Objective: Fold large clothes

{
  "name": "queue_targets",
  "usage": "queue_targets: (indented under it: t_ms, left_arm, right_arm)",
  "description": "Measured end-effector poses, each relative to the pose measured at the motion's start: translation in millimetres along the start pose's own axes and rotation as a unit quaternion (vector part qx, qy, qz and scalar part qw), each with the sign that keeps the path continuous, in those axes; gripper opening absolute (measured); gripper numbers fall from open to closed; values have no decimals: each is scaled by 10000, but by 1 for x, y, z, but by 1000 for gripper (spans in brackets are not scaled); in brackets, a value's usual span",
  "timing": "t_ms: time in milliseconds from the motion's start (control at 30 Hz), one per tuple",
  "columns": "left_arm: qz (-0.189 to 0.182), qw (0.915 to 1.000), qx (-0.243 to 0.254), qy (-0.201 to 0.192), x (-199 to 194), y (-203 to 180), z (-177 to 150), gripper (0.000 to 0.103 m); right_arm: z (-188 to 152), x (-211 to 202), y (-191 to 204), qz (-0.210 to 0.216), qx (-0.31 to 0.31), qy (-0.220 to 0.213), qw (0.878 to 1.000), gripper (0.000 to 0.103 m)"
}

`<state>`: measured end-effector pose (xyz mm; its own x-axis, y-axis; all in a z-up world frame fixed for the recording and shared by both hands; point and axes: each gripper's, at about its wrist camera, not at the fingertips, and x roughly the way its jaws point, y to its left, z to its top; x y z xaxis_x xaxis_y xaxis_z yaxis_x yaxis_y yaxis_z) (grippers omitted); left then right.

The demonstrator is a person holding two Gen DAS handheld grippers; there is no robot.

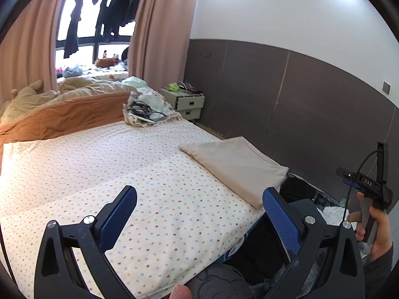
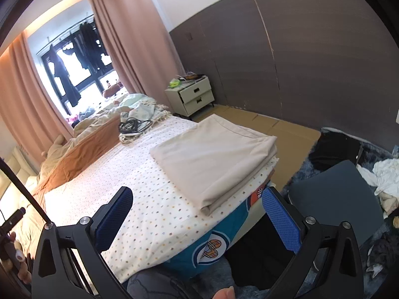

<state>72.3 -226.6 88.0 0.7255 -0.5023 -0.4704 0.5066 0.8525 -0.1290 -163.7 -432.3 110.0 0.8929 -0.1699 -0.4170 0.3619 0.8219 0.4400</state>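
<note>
Folded beige garment (image 2: pixel 212 159): lies flat in a neat rectangular stack on the near right corner of the bed (image 2: pixel 139 199), its layers showing along the edge that faces the bed's foot. One corner sits just at the mattress edge. Nothing grips it.

Left gripper (image 1: pixel 197 214): released, jaws spread wide, empty, held over the dotted sheet near the bed's foot, well apart from the garment.

Right gripper (image 2: pixel 197 214): released, jaws spread wide, empty, held near the bed corner, with the garment just ahead and above its fingers in that view.

Step in hand, as judged: this piece looks finished, so the likely work is either to tidy it or to fetch the next large item. A dark heap (image 2: pixel 334 149) and pale crumpled cloth (image 2: pixel 384 174) lie on the floor to the right of the bed; whether these are the next clothes cannot be told.

Handling notes, as judged:
- If squaring the stack, press lightly from above and nudge it inward from the mattress edge; a pull on one layer alone would undo the fold.
- For a new garment, take it at two well-separated points, such as shoulders or waistband, and spread it on the bare sheet left of the stack.
- Keep clear of the black cable coil (image 2: pixel 134 124) lying on cloth farther up the bed.
- Orange quilt (image 2: pixel 82 157) bounds the free area on the far side.
</note>
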Motion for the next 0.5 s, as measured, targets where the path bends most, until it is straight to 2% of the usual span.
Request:
queue_targets:
  t_ms: [267, 500]
  left_arm:
    - [459, 9976, -57, -523, -71, 16, -14, 103]
    - [761, 9944, -68, -732, -108, 25, -27, 103]
  right_arm:
    - [-22, -23, 25, 246, -392, -168, 9988, 103]
    - [-42, -36, 38, 454, -703, -229, 9962, 103]
